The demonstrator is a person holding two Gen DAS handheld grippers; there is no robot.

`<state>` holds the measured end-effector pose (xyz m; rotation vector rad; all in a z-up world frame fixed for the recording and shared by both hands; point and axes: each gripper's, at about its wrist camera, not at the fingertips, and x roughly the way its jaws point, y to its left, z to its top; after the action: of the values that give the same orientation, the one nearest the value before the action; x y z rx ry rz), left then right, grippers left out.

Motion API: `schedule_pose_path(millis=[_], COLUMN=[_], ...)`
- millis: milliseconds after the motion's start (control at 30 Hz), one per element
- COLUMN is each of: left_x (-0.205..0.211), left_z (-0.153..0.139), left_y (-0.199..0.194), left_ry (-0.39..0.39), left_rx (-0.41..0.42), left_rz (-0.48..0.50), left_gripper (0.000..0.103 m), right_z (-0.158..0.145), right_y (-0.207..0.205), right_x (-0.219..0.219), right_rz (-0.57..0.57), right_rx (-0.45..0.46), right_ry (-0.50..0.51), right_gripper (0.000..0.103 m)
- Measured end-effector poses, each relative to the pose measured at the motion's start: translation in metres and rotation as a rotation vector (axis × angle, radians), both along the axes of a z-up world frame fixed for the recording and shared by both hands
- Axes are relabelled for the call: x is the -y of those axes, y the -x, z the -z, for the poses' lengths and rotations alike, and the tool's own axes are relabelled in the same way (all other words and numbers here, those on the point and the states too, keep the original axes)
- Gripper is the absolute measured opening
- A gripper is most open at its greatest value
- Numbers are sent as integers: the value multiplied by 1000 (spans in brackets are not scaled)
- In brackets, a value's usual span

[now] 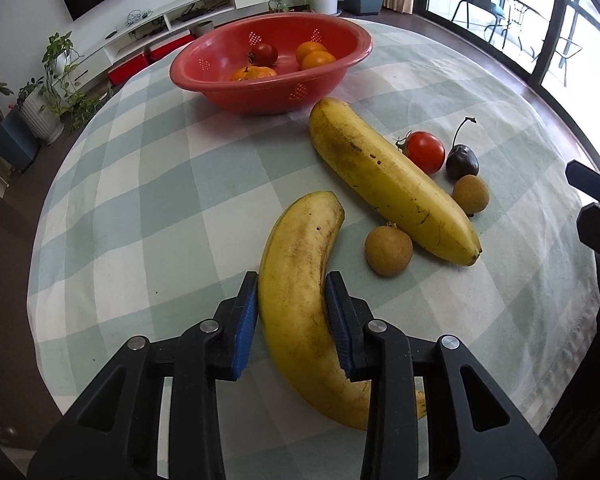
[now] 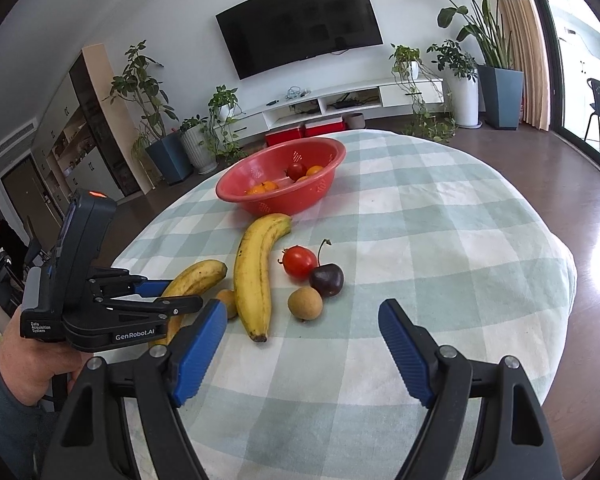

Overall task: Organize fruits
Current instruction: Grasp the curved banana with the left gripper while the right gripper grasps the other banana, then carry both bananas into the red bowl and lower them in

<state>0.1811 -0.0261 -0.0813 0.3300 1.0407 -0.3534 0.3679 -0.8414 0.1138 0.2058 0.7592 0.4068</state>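
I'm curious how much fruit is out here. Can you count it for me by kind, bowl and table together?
Yellow bananas: 2, one between the left gripper pads
Red tomatoes: 2
Orange citrus fruits in the red plastic bowl: 3
Small round brown fruits: 2
Dark cherry: 1
Total: 10

"GenRobot.AI" on left gripper point(image 2: 180, 294)

The left wrist view looks steeply down, close over the near banana point(image 1: 300, 300) on the checked tablecloth point(image 1: 140, 208). The right wrist view sits farther back, angled more gently across the table toward the wall. Both share the red bowl point(image 2: 320, 196) and the loose fruit
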Motion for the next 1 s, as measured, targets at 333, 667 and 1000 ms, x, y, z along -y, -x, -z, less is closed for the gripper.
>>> schedule_pose_path(millis=[333, 667, 1000], left_x=[-35, -68, -84], left_z=[-16, -17, -14], left_y=[19, 23, 26], left_ry=[33, 251, 372], left_rx=[36, 15, 13], left_rz=[-10, -57, -87], left_gripper=[30, 30, 30], right_z=[-13, 9, 33], right_y=[-50, -93, -113], right_x=[-67, -119, -133], right_rz=[-184, -259, -256], right_rx=[-105, -213, -306], right_ry=[187, 314, 379], right_gripper=[67, 58, 50])
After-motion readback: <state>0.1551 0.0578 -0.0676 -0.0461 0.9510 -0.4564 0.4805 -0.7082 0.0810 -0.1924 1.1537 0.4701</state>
